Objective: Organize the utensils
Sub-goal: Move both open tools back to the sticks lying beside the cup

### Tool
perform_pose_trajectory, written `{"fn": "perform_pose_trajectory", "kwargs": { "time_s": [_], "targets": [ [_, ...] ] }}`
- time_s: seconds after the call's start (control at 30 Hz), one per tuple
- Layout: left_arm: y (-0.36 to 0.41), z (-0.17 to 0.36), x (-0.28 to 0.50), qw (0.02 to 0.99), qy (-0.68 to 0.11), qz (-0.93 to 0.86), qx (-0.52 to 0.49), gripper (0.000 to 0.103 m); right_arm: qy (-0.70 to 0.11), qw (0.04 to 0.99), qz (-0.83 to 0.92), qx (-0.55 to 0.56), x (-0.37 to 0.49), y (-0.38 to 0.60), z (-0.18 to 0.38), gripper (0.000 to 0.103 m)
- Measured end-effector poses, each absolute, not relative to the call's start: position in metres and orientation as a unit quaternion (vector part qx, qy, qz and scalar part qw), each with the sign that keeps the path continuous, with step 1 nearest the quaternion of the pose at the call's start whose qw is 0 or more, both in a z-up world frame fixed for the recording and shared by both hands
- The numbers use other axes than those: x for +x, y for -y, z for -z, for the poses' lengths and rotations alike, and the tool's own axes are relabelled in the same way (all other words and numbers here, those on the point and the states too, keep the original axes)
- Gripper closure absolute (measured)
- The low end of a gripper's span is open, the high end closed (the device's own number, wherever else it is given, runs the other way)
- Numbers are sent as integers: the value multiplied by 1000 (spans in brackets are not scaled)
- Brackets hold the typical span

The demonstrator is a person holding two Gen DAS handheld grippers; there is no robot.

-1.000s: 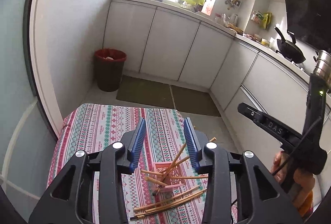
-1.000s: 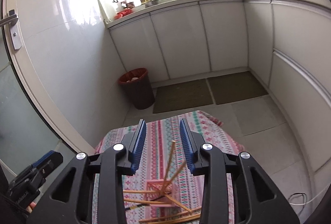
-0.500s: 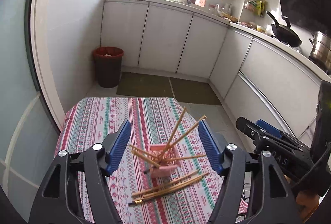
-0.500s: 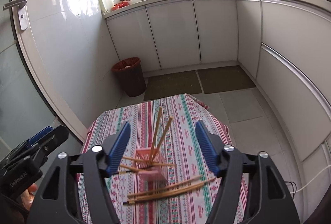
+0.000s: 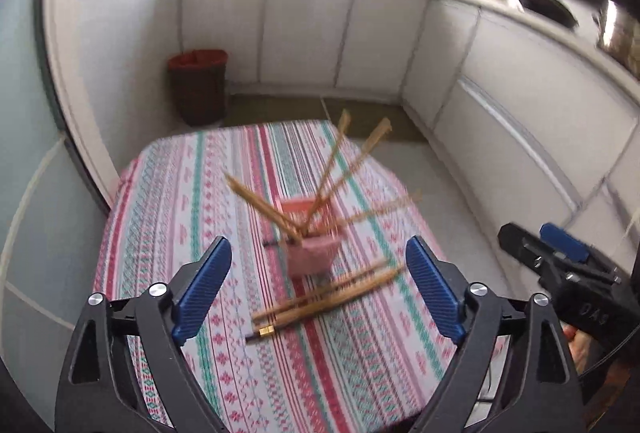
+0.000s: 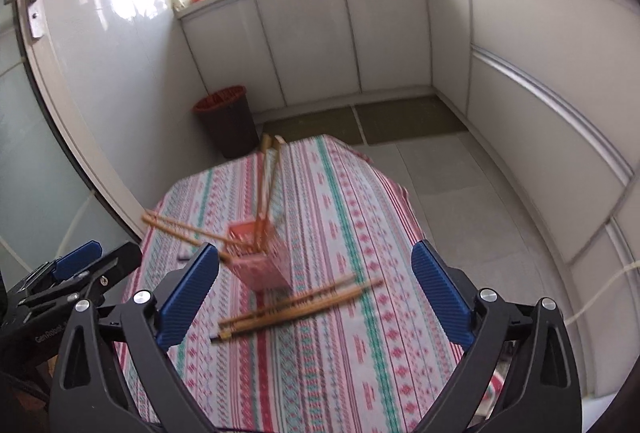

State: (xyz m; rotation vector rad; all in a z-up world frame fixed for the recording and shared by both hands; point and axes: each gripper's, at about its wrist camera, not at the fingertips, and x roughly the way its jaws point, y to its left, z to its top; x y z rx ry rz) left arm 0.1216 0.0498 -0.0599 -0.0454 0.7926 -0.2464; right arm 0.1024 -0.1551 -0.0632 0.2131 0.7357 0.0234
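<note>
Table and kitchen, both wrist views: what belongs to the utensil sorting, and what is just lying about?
Job:
pink holder with chopsticks standing in it
loose chopsticks lying on the striped tablecloth
left gripper and right gripper, both open

Lying about:
red-rimmed bin
floor mats
wok

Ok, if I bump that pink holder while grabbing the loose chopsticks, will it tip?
Probably. The pink holder looks small and light, and the chopsticks in it splay far past its rim, making it top-heavy. The loose chopsticks lie right beside its base, so approach from the near side.
</note>
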Motion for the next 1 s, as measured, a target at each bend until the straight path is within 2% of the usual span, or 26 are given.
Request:
{"fn": "perform_pose_trajectory", "kwargs": {
  "time_s": [0.17,0.3,0.5,0.83,0.9,1.0],
  "targets": [
    [-29,104,126,883,-440,160,23,14,-404,903,11,148,85,185,102,9],
    [-5,160,129,850,-478,208,76,14,-467,861,54,192,81,216,142,9],
    [54,223,127,823,-461,277,185,14,-487,802,82,336,76,263,168,9],
    [69,262,178,823,-466,252,204,15,-511,749,73,415,83,288,193,9],
    [68,275,181,804,-496,265,194,18,-514,748,69,414,83,285,193,9],
    [74,272,164,781,-498,310,214,21,-518,743,66,418,83,284,195,9]
  ]
}}
